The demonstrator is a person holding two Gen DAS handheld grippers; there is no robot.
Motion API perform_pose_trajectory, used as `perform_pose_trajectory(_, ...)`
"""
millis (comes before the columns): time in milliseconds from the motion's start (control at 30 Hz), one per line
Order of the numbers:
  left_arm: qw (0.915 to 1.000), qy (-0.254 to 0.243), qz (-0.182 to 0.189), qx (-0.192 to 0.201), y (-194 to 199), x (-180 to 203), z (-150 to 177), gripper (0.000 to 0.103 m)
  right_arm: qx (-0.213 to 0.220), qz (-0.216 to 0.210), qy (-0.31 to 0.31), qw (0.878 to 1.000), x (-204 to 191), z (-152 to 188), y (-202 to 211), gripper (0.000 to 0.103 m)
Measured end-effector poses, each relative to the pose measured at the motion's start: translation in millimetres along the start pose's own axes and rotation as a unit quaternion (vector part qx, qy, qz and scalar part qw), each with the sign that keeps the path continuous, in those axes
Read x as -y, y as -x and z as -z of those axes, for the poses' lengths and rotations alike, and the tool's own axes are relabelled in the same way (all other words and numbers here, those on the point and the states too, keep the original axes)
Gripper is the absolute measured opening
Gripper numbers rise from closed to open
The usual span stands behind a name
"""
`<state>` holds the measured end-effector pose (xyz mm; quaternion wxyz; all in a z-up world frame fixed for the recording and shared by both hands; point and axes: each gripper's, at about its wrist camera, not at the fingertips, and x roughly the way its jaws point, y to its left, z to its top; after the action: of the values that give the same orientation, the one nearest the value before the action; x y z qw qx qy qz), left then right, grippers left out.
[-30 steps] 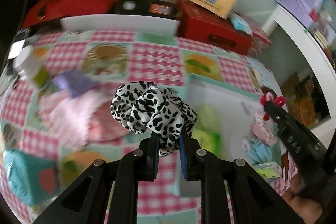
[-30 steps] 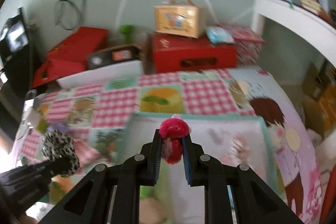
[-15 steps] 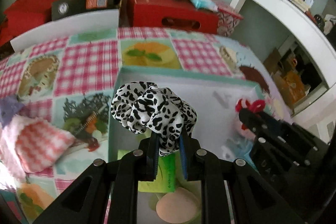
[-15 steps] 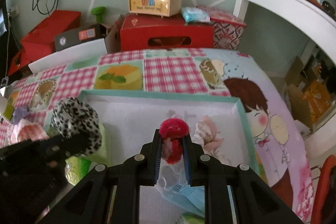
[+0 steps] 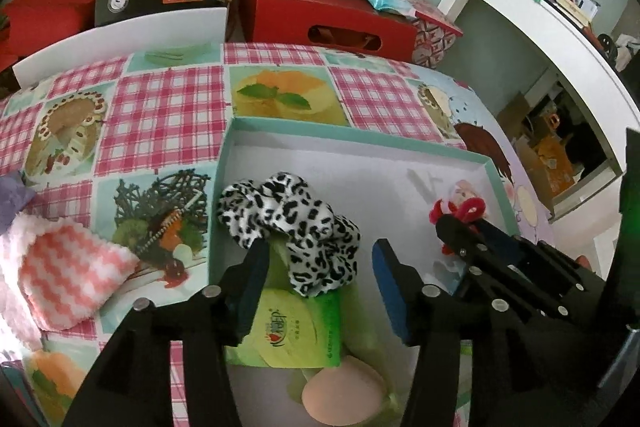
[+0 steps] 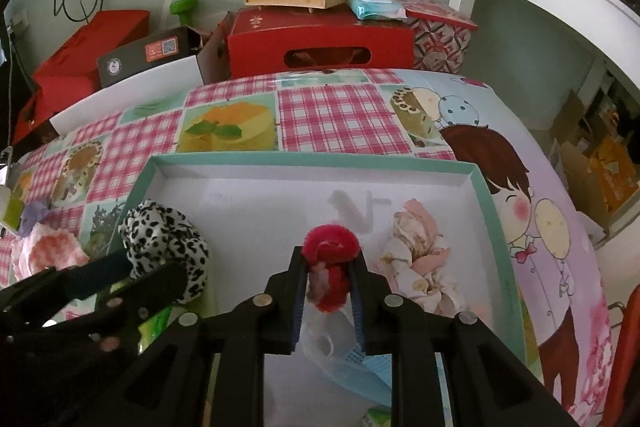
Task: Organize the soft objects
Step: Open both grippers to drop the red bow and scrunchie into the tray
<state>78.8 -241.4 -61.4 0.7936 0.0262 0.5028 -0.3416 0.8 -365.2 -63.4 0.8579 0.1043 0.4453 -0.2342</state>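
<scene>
Both grippers over the teal box, one letting go and one hanging on

The left gripper [image 5: 316,259] has just been opening its jaws, and the spotted scrunchie [image 5: 288,223] sits loose between them, brushing the left pad but clear of the right one, resting on a green tissue pack [image 5: 296,331] at about 7 o'clock inside the box [image 5: 492,171]. A round peach puff [image 5: 340,395] lies just below the pack. The right gripper [image 6: 329,283] is clamped on a red fuzzy scrunchie [image 6: 330,247], hanging over the middle of the box above a blue face mask [image 6: 352,367], and a floral scrunchie [image 6: 420,259] lies just beside it at 3 o'clock. Out on the checked tablecloth [image 5: 160,107], at 9 o'clock from the box, there's a pink and white fluffy cloth [image 5: 60,275].
</scene>
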Motion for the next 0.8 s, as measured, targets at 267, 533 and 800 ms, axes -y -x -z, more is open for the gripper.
perform_pose_trajectory(267,0.9996,0.027,0.003,0.01,14.4,-18.7,-5.2,0.083,0.005,0.009,-0.011,1.0,0.7,-2.4,4.2,0.048)
perform_pose_trajectory(533,0.9989,0.041,-0.004,0.023,28.8,-32.2,-8.1,0.094,0.01,0.018,-0.006,1.0,-3.4,-3.3,4.1,0.069)
perform_pose_trajectory(800,0.997,0.067,-0.015,0.035,41.5,-56.1,-10.5,0.097,0.017,0.035,-0.011,0.999,-2.0,-3.2,2.5,0.099)
